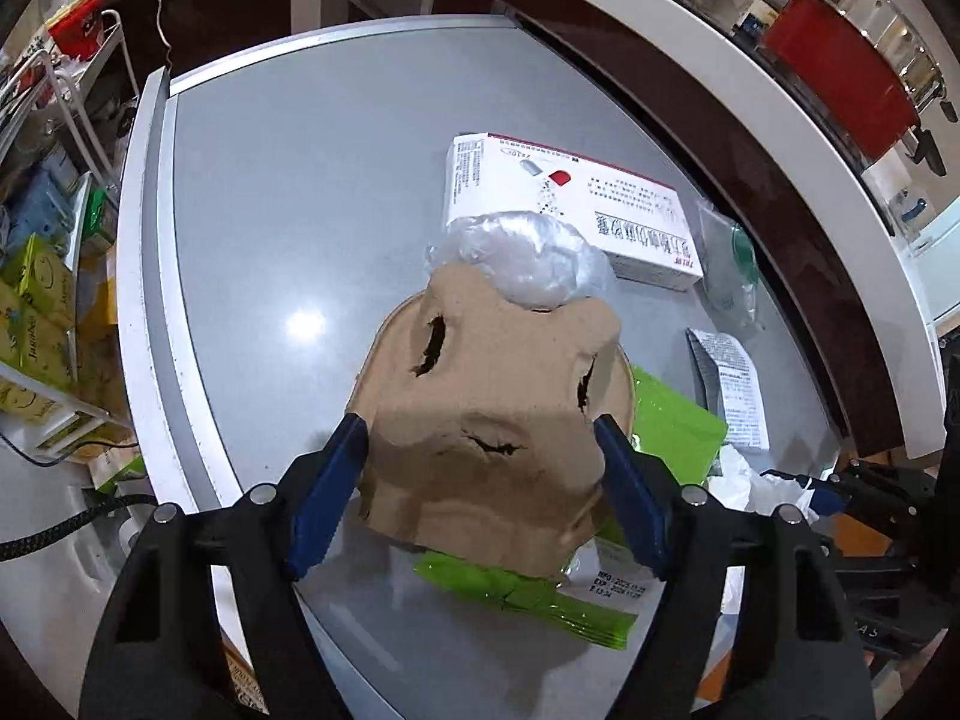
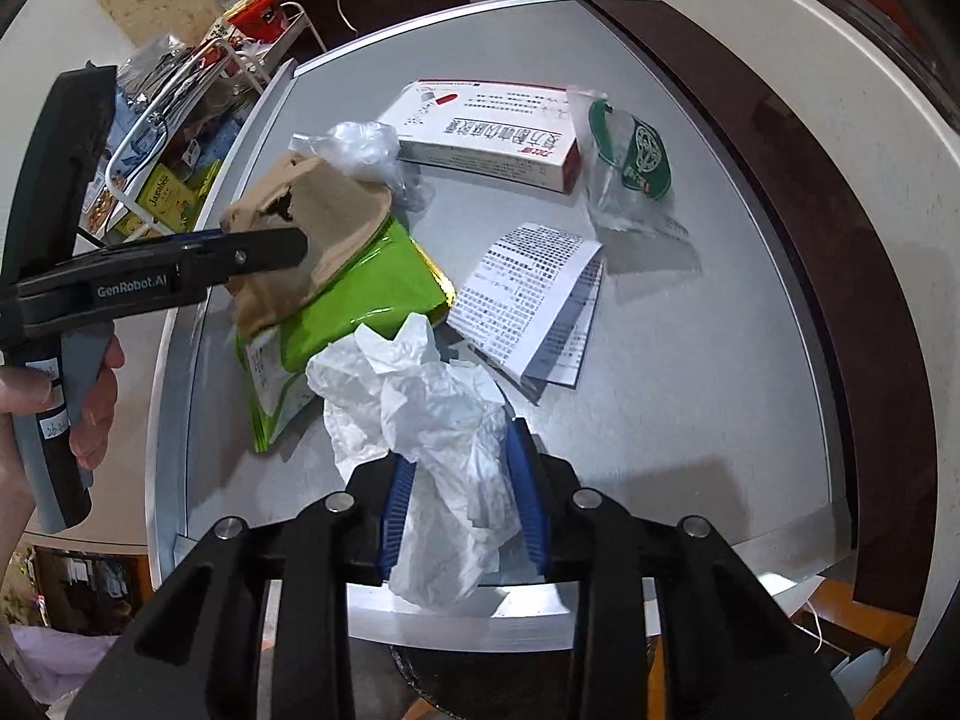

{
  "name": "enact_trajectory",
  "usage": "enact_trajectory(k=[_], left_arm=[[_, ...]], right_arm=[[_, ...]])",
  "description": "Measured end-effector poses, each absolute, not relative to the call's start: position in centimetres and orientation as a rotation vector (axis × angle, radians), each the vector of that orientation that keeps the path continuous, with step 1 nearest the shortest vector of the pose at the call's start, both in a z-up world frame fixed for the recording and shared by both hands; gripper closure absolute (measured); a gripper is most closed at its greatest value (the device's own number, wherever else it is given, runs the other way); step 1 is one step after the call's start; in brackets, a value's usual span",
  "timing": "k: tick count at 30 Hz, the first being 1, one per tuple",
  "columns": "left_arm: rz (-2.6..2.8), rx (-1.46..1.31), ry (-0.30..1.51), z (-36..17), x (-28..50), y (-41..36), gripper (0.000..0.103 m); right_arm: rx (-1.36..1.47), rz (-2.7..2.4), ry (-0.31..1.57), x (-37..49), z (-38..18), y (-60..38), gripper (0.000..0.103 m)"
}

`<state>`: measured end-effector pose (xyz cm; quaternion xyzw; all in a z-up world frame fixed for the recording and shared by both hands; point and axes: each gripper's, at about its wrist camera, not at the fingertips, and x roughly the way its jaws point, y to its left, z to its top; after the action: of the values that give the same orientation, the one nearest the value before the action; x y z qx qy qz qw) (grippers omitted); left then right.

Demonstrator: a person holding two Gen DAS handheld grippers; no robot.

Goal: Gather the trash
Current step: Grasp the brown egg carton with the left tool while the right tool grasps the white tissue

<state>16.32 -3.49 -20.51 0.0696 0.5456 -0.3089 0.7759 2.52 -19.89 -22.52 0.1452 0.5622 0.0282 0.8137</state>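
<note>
Brown moulded pulp is filling my left wrist view: a torn cardboard cup tray [image 1: 486, 414] is sitting between the blue pads of my left gripper [image 1: 480, 438], and both pads are touching its sides, so I am reading those jaws as grasping it. From the right wrist view I am seeing the same gripper from the side, a hand [image 2: 90, 396] around its grey handle, its black finger lying across the tray above the grey tabletop [image 2: 690, 408].

My right gripper [image 2: 462, 498] is clenching a crumpled white tissue [image 2: 432, 420]; the paper is bunching up between the blue pads and spilling out above and below them, near the tabletop's front edge.

Other trash is lying spread over the tabletop. A bright green foil pouch [image 2: 354, 306] is resting partly under the tray. Just beyond the tray a wad of clear plastic film [image 1: 528, 264] is touching a white medicine box [image 1: 600, 210] with red trim. Right of the box a clear bag with a green print [image 2: 630, 162] is lying flat, and nearer to me a folded printed leaflet [image 2: 534, 300] is sitting just beside the pouch and the tissue.
</note>
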Motion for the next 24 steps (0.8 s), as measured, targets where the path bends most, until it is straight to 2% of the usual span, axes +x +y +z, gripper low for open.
enact_trajectory(k=[1, 3, 5, 13, 20, 22, 24], left_arm=[[-0.672, 0.159, 1.179, -20.5, 16.2, -3.5, 0.027], [-0.675, 0.168, 1.171, -20.3, 16.0, -3.5, 0.027], [-0.671, 0.172, 1.157, -20.1, 15.8, -3.3, 0.027], [-0.652, 0.139, 1.134, -18.7, 15.9, -1.7, 0.027], [-0.618, 0.103, 1.123, -18.4, 15.5, -0.3, 0.027], [-0.61, 0.094, 1.124, -18.5, 15.5, -0.1, 0.027], [-0.605, 0.089, 1.125, -18.6, 15.5, -0.1, 0.027]], right_arm=[[0.317, 0.055, 1.197, 2.5, -22.5, -19.9, 0.065], [0.314, 0.04, 1.178, 2.5, -22.1, -19.8, 0.023], [0.285, 0.023, 1.147, 2.5, -21.6, -19.5, 0.016], [0.094, 0.028, 1.189, 3.3, -22.3, -16.8, 0.016], [0.08, 0.067, 1.227, 3.8, -23.3, -15.9, 0.016], [0.096, 0.07, 1.231, 3.7, -23.5, -15.9, 0.02], [0.103, 0.074, 1.238, 3.7, -23.8, -15.9, 0.036]])
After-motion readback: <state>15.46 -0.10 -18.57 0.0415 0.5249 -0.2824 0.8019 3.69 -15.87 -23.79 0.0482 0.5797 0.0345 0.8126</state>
